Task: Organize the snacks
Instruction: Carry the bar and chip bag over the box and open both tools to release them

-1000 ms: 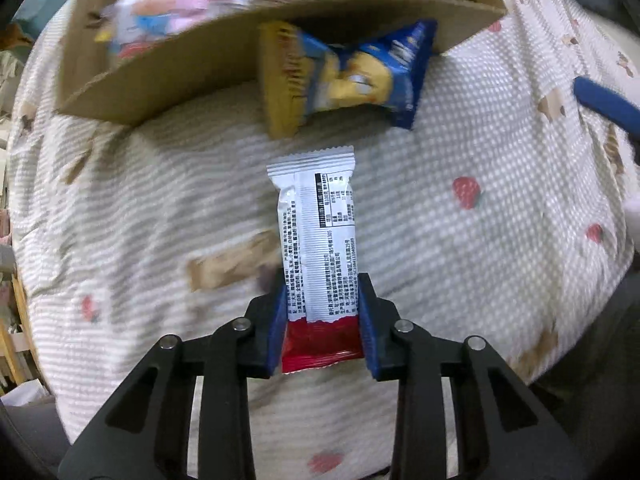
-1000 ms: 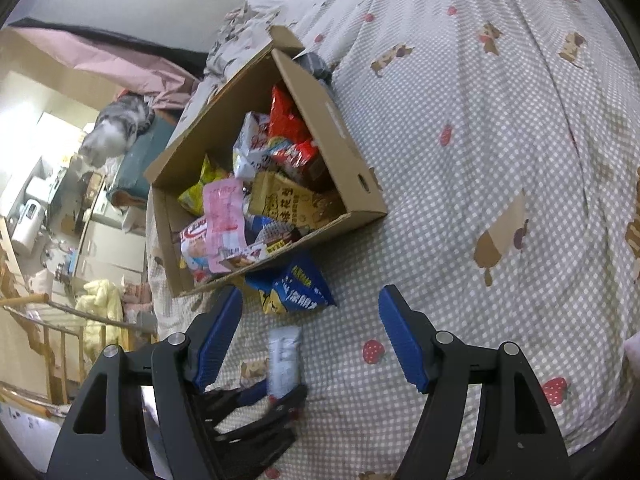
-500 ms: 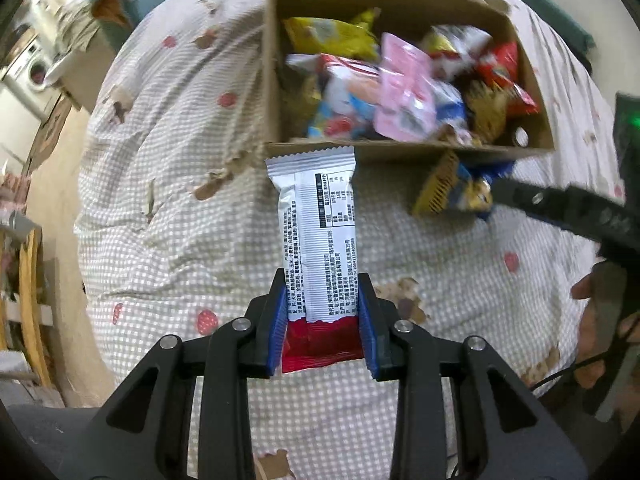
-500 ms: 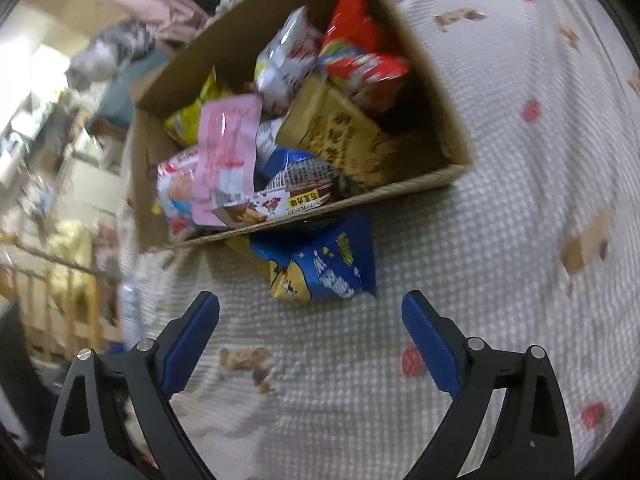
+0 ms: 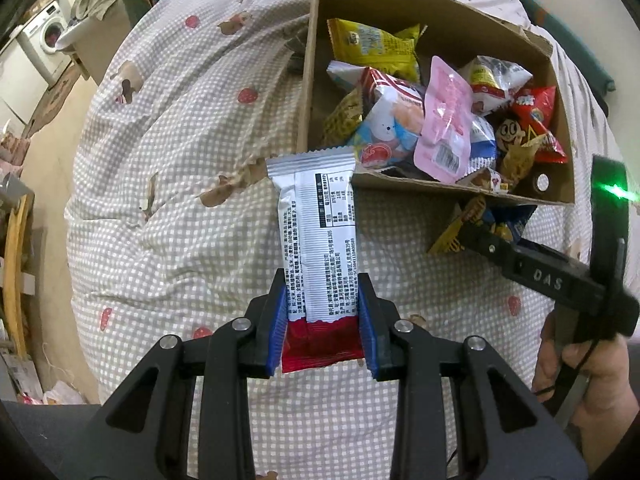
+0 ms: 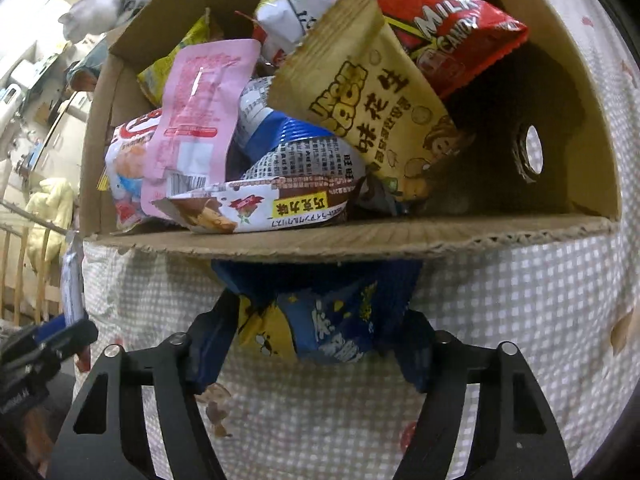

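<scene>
Holding firm on the left: your left gripper (image 5: 322, 322) jaws are clamped on the red end of the silver snack bar (image 5: 317, 240), which sticks straight out ahead, printed back up. A second ago that bar was low over the bed with the box looming right in front; now you've lifted and pulled back, so the whole cardboard box (image 5: 432, 188) sits ahead and to the right, bar tip just short of its near-left corner.

Bigger change is on the right. Your right gripper (image 6: 312, 350) was wide open and well clear of the blue-and-yellow bag (image 6: 328, 320) half a second ago; now it has dropped in and the jaws sit either side of the bag, right against the box's near wall (image 6: 360, 242). Pads look pressed to the foil, but the frame is dark and blurred there, so I can't tell if they're fully clamped.

What it means: the last two loose snacks on the checked bedspread (image 6: 520, 320) are both in hand or nearly so. Box is already heaped; free space looks to be the right end by the handle hole (image 6: 530, 154). Confirm the right grip before lifting, since foil slips.
</scene>
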Available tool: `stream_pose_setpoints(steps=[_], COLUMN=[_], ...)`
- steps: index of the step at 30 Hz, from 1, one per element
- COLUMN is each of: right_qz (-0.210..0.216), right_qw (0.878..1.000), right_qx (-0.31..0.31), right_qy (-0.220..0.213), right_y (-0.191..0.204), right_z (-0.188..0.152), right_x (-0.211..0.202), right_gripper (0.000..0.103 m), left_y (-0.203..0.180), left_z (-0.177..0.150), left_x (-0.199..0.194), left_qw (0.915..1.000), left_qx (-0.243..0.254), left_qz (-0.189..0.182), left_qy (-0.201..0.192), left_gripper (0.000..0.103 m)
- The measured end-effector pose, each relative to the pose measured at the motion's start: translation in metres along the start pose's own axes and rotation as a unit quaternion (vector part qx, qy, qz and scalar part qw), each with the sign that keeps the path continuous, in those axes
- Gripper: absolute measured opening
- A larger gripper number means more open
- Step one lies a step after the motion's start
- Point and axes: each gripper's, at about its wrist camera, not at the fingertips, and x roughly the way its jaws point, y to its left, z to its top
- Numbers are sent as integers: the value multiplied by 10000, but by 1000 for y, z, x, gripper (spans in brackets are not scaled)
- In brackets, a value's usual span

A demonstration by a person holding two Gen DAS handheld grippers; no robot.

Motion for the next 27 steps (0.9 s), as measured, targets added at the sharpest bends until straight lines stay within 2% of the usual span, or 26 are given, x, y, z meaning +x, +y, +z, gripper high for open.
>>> stream_pose_setpoints(steps=[4, 10, 16, 22, 27], right_qz=[17, 159, 534, 718, 667], right_qw=[9998, 9992, 9971, 9931, 9916], right_qx=[-197, -346, -399, -422, -288], right_qy=[-72, -105, -361, -824, -1067], right_y=[7, 18, 31, 38, 36], right_z=[-7, -24, -32, -8, 31], right_x=[-12, -36, -75, -108, -116], right_gripper=[59, 57, 57, 57, 57], left_y=[-2, -5, -12, -26, -43], left_z=[-1, -6, -8, 20, 57], left_x=[-3, -7, -31, -60, -65], left_qw=[9999, 9998, 9977, 9928, 9884], left_qx=[96, 127, 270, 481, 682], left_qz=[17, 51, 94, 49, 88], left_qy=[-60, -115, -609, -1095, -1351], left_gripper=[28, 28, 28, 28, 28])
